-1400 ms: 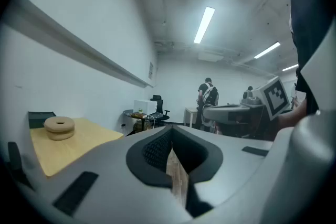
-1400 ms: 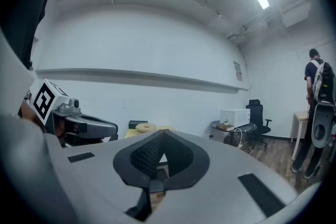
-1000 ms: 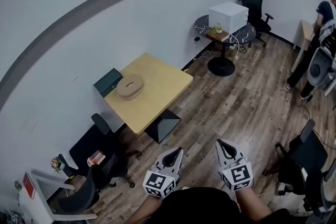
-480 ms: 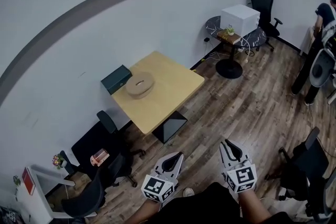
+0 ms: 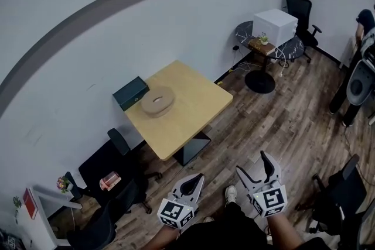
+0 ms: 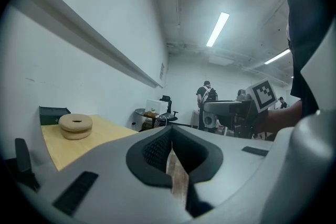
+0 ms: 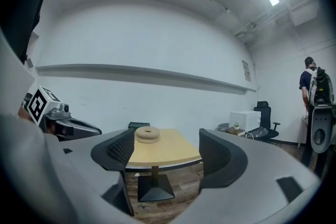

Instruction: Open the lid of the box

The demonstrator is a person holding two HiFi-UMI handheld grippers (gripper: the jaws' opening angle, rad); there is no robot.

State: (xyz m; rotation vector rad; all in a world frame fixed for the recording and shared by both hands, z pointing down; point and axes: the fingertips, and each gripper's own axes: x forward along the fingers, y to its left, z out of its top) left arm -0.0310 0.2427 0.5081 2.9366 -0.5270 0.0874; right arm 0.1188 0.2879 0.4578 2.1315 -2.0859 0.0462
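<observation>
A dark green box (image 5: 130, 92) with its lid down sits at the wall-side edge of a light wooden table (image 5: 196, 102). A round tan ring-shaped container (image 5: 157, 101) lies next to it. Both grippers hang low near my body, well short of the table. My left gripper (image 5: 196, 178) is shut and empty. The jaws of my right gripper (image 5: 256, 165) are opening with nothing between them. The right gripper view looks between the spread jaws (image 7: 163, 157) at the round container (image 7: 147, 134) and the green box (image 7: 137, 125). The left gripper view shows closed jaws (image 6: 170, 147) and the container (image 6: 76, 126).
Black office chairs (image 5: 111, 161) stand left of the table by the wall. Another chair (image 5: 340, 190) is at my right. A round side table carries a white box (image 5: 274, 25) at the back right. A person (image 5: 366, 26) stands at the far right.
My right gripper's jaws have spread from shut to open. The left gripper stays shut. The view has shifted, so the table now sits a little farther right and lower in the frame.
</observation>
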